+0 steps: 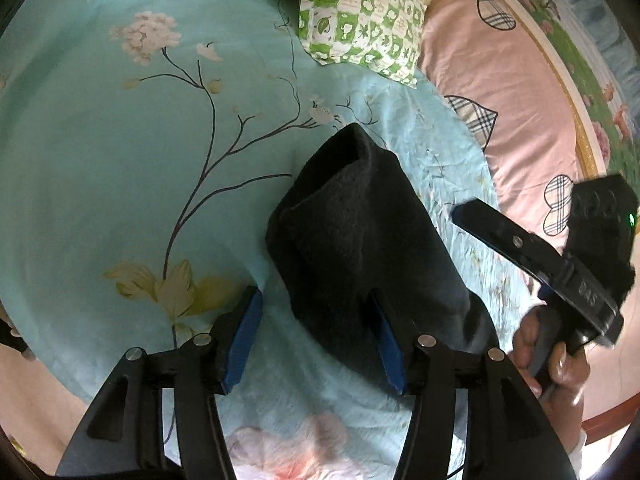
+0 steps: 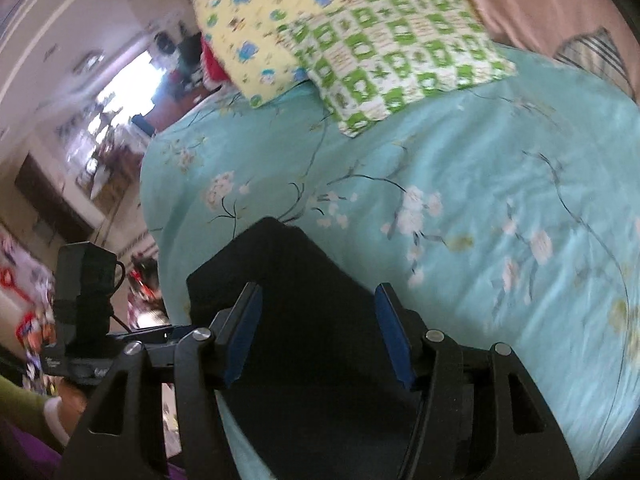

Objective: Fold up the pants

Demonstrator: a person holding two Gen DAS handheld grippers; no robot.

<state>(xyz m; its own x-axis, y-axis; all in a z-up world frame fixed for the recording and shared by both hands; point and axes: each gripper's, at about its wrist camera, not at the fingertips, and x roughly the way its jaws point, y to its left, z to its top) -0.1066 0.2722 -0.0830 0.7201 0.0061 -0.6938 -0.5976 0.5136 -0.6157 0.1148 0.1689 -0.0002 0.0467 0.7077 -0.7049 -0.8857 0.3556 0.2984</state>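
Home bedroom, bed under a floral turquoise sheet [image 1: 100, 168], patterned pillows [image 2: 400, 64], cluttered shelves [image 2: 104, 136] beyond

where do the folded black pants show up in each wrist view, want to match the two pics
Left wrist: black pants lie centre, running down to the lower right on the teal sheet.
Right wrist: pants sit bottom centre, between the open fingers.
Shared landmark: the green checked pillow, top of both views.
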